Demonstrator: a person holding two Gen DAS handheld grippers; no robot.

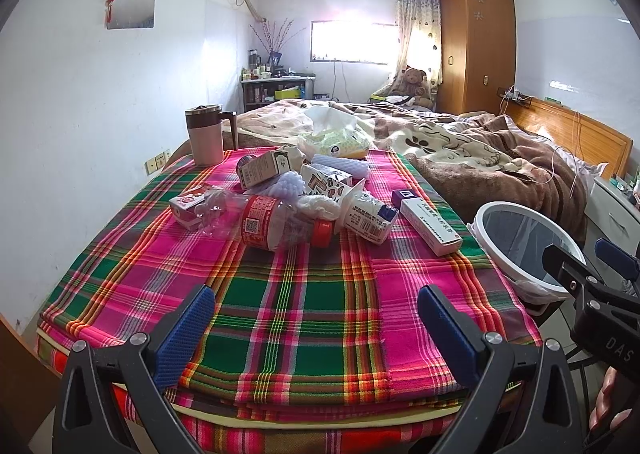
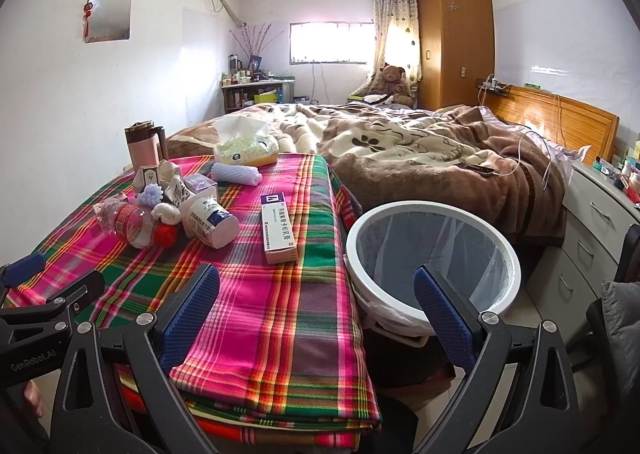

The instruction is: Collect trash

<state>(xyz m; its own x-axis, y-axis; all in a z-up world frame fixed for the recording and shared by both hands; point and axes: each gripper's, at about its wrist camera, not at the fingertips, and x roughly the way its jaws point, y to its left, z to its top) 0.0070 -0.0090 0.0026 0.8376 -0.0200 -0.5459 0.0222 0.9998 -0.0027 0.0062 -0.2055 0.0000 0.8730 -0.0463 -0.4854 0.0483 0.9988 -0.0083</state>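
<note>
The trash pile (image 1: 296,202) is lying well ahead of your left gripper (image 1: 316,330), out past its fingertips on the plaid cloth (image 1: 320,294), and off to the left of your right gripper (image 2: 316,318); both sets of jaws are standing spread wide and gripping nothing. In the heap you are looking at one crushed clear bottle (image 1: 276,224) with a red cap, lying on its side, one white paper cup (image 1: 368,214) tipped over beside it, and several small cartons and foam wraps (too tangled to count surely). One long white-and-purple medicine box (image 2: 279,228) is lying apart from the pile, nearer the cloth's right edge. One white-rimmed bin (image 2: 432,250), lined with a thin clear bag, is standing just beside that edge, and your right gripper is hovering partly over its rim. Behind the pile, one pink lidded mug (image 1: 206,134) and one tissue pack (image 2: 246,144) are sitting near the brown blanket (image 2: 420,158).
</note>
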